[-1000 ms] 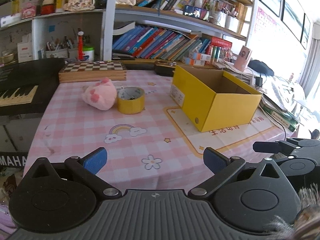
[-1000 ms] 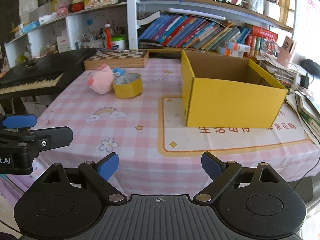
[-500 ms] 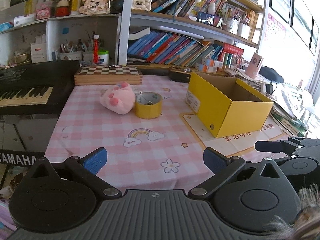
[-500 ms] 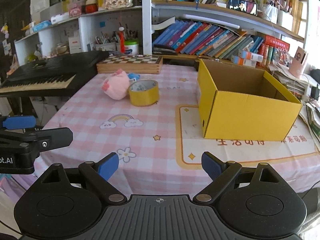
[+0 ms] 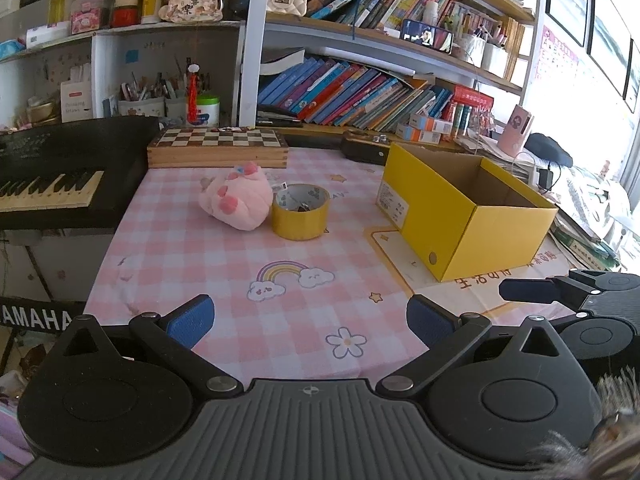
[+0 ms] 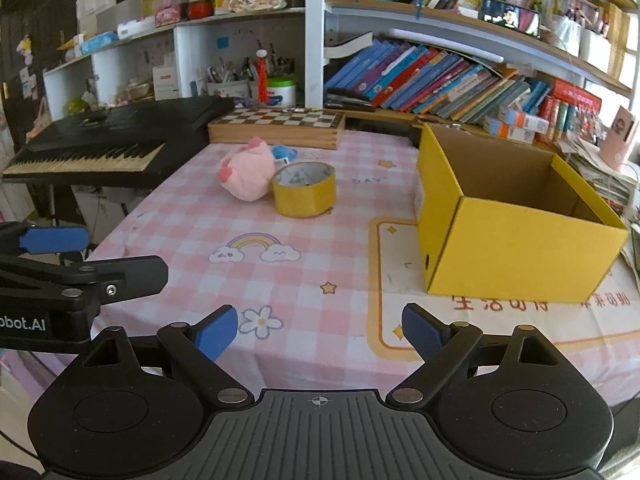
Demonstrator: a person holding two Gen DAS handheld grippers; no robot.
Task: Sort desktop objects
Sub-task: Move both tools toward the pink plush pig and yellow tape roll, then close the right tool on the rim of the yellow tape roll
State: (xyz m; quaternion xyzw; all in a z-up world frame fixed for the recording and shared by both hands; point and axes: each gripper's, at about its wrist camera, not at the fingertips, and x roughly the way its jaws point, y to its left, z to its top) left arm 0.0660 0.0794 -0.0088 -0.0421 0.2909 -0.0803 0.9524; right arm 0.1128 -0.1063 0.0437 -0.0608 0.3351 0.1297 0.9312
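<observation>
From the left wrist: the left gripper (image 5: 310, 322) hangs spread and empty over the near edge of the pink checked tablecloth (image 5: 224, 264); the pink plush toy (image 5: 237, 195) lies touching the yellow tape roll (image 5: 301, 211) toward the far side, well apart from the open yellow cardboard box (image 5: 472, 208) on the right, which looks empty where its inside shows; compared with a second ago the plush, roll and box sit further right and lower in this view, so the camera has swung leftward while the objects themselves lie as they did.

From the right wrist: the right gripper (image 6: 320, 332) is likewise released, nothing between its blue pads (image 6: 422, 330); a small blue item (image 6: 285, 152) shows behind the plush, too small to name; the box has slid rightward in frame and the plush and roll sit nearer centre, so this hand has shifted sideways toward them. Sorting has not begun; both grippers seem to be lining up on the plush-and-tape pair.
</observation>
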